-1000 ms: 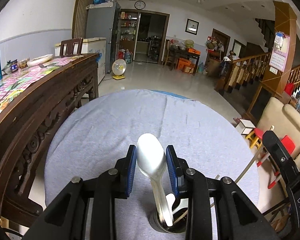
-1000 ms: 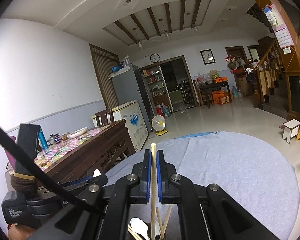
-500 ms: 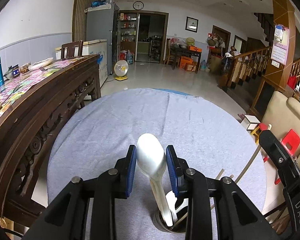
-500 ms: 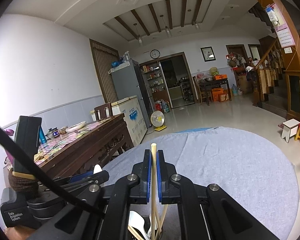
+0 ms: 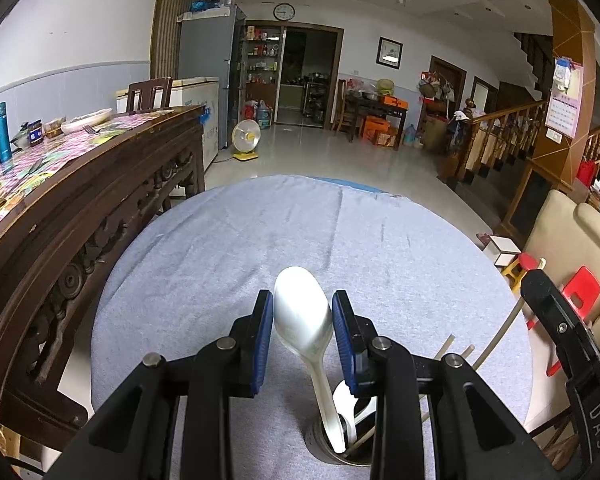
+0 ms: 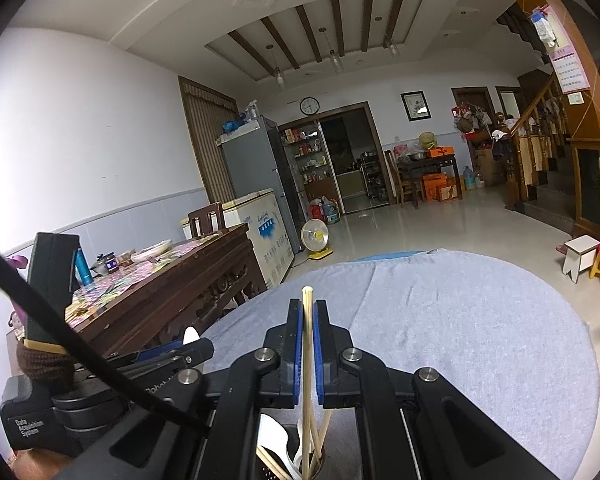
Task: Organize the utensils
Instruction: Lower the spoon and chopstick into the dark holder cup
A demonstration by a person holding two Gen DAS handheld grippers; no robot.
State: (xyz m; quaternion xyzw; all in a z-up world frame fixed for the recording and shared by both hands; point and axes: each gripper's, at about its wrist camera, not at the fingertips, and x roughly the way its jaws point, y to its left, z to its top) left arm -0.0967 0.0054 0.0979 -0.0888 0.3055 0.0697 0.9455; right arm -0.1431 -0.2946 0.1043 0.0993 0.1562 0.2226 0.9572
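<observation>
Your left gripper (image 5: 303, 330) has a white plastic spoon (image 5: 305, 322) between its blue pads, bowl up, handle slanting down into the metal utensil cup (image 5: 320, 446) just below. Your right gripper (image 6: 307, 334) has one pale wooden chopstick (image 6: 307, 344) upright between its pads, lower end in the same cup (image 6: 320, 470), beside more chopsticks and spoons.

Both views are evenly, rather dimly lit from the ceiling lamps (image 6: 334, 58), with soft, faint shadows. Strong fisheye bending and black vignetting crowd the corners, and white glare burns out the wall (image 6: 4, 216) at nine o'clock in the right-wrist view.
</observation>
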